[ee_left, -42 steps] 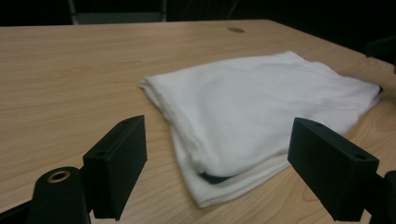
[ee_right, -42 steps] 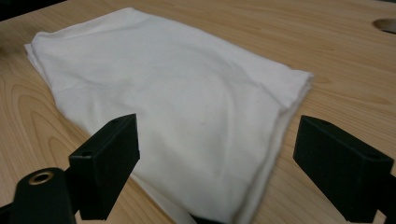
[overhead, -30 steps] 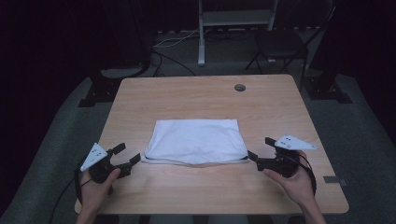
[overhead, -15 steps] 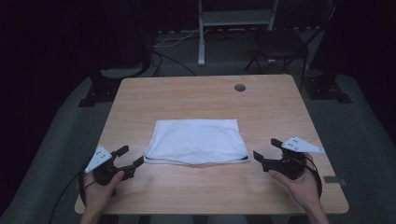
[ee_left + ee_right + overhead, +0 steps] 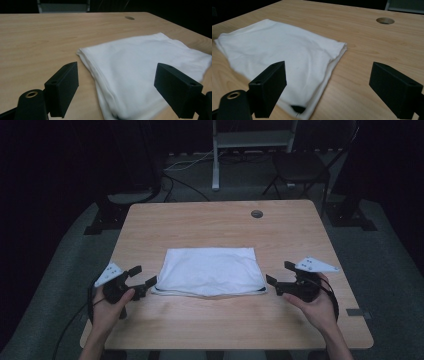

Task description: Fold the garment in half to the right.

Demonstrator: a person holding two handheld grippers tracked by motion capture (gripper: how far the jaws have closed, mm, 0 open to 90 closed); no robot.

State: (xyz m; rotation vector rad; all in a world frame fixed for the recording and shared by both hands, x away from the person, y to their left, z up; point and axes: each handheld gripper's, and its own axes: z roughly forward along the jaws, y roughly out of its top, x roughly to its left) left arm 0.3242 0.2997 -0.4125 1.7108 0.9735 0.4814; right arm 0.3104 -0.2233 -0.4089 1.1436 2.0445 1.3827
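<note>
Cloth (image 5: 210,277), white, folded, lies mid-table (image 5: 210,220); your left gripper (image 5: 142,277) and right gripper (image 5: 277,274) flank its near corners. Left gripper view: jaws apart before the cloth's corner. Right gripper view: jaws apart, not touching cloth.

Both forearms come in low, one at each side. The left hand (image 5: 107,306) holds the left gripper (image 5: 142,276), jaws spread wide, pointing inward. The right hand (image 5: 315,306) holds the right gripper (image 5: 279,272), jaws likewise wide apart.
</note>
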